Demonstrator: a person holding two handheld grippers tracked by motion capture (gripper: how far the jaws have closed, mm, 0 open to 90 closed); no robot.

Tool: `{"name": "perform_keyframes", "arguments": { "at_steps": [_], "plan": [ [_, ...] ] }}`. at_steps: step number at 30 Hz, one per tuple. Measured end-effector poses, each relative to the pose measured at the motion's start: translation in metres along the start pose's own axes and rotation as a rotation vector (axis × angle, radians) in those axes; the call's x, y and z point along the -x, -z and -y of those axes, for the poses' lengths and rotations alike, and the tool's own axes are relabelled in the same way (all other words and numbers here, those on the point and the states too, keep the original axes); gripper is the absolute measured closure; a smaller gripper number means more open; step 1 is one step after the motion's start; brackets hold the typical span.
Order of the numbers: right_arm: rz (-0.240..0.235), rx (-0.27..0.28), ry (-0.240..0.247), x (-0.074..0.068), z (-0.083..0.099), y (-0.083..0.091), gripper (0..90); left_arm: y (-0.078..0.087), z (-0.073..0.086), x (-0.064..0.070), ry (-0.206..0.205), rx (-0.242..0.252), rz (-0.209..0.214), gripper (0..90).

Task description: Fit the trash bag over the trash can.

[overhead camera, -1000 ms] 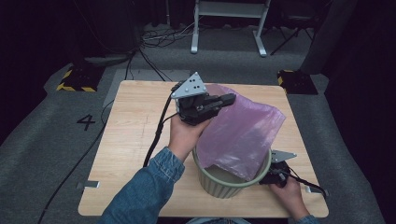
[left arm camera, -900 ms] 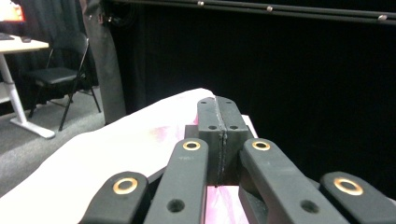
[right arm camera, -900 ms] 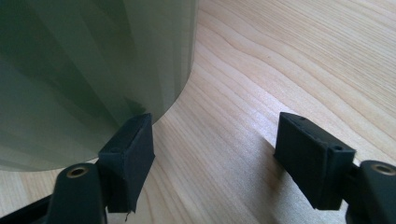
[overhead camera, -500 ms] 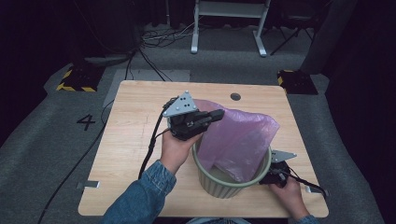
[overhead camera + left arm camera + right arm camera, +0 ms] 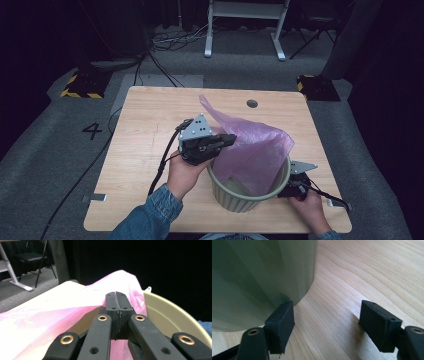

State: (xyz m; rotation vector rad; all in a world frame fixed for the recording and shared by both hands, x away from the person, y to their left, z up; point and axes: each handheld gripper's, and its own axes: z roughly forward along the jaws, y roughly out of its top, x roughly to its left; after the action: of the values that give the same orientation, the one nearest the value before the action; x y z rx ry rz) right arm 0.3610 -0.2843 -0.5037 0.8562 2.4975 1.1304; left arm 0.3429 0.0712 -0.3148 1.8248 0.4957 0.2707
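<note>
On pale wooden table (image 5: pixel 145 130) amid dark room, left gripper (image 5: pixel 226 141) clamping pink bag (image 5: pixel 255 145), right gripper (image 5: pixel 328 323) agape.

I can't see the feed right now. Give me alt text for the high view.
The left gripper is shut on a pink bag that drapes into a green bin near the front of a wooden table. The right gripper sits low by the bin's right side, held in a hand.

White numeral "4" (image 5: pixel 92 131), seemingly painted on grey floor (image 5: pixel 50 165)
</note>
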Motion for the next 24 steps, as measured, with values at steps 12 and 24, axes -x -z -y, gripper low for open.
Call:
{"name": "perform_keyframes", "arguments": {
  "at_steps": [12, 24],
  "plan": [
    [0.000, 0.000, 0.000, 0.000, 0.000, 0.000, 28.2, -0.007, 0.011, 0.002, -0.008, -0.142, -0.023, 89.7],
    [0.000, 0.000, 0.000, 0.000, 0.000, 0.000, 28.2, -0.015, 0.016, 0.003, -0.010, -0.254, -0.049, 81.4]
  ]
}}
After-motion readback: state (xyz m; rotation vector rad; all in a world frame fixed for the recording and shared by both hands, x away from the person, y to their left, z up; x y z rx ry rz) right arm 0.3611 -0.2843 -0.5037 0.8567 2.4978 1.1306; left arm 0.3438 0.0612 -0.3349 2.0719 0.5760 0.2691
